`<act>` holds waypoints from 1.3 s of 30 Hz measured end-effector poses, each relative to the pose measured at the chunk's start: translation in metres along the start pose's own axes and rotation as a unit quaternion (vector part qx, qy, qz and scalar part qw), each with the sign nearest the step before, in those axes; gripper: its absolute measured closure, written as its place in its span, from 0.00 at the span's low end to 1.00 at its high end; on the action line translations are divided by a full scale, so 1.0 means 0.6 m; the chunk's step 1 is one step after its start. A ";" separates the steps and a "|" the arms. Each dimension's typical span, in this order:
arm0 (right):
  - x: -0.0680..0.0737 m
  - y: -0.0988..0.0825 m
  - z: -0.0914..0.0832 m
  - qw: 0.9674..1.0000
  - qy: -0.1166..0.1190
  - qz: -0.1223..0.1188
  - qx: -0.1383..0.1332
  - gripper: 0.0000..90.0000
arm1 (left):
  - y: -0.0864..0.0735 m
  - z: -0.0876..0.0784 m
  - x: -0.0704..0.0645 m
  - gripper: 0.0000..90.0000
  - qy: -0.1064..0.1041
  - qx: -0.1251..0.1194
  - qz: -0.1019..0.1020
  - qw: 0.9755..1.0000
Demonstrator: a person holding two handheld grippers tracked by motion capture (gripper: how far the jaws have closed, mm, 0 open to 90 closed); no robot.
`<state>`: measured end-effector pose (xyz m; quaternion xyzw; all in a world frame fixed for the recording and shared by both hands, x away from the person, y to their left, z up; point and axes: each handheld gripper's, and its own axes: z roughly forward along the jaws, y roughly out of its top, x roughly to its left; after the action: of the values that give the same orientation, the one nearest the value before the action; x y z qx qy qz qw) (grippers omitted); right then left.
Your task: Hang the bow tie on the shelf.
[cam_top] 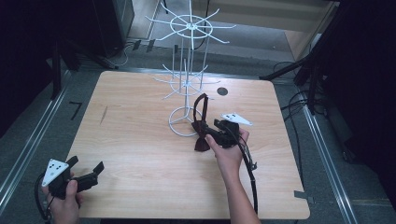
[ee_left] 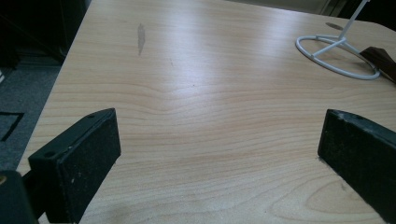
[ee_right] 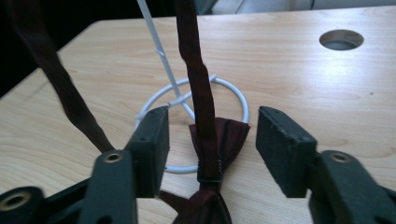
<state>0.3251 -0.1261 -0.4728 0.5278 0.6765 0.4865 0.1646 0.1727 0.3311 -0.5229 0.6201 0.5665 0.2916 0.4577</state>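
- My right gripper (ee_right: 210,140) sits at the foot of the white wire stand (cam_top: 187,70), jaws parted with a dark maroon bow tie (ee_right: 217,140) between them; in the right gripper view neither pad touches the cloth, so I am not gripping it.
- The bow tie's knot lies straight ahead of my right jaws, the bow spread crosswise on the bench (cam_top: 140,154), and its neck strap (ee_right: 194,70) runs up and away from me, along the jaws' own line.
- A second length of the strap crosses to the left; whether the loop hangs on a stand arm or is merely lifted, I cannot quite tell.
- The bow rests against the stand's ring base (ee_right: 233,100).
- My left gripper (cam_top: 86,175) holds off at the near left corner of the bench, jaws wide apart and empty, well away from the tie; the right hand is plainly nearer.
- No brand, label or writing is readable anywhere.
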 end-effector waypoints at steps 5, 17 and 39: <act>-0.001 0.004 -0.018 1.000 0.005 -0.001 -0.007 0.38 | 0.000 0.000 0.000 0.00 0.000 0.000 0.000 1.000; -0.018 0.006 -0.067 1.000 -0.009 -0.017 -0.020 0.33 | 0.000 0.000 0.000 0.00 -0.001 0.000 0.000 1.000; -0.094 -0.033 -0.145 0.998 -0.047 0.005 -0.034 0.29 | 0.000 0.000 -0.001 0.00 -0.001 -0.001 0.002 1.000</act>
<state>0.2724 -0.2171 -0.4644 0.5475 0.6485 0.4846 0.2118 0.1724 0.3307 -0.5228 0.6211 0.5647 0.2927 0.4579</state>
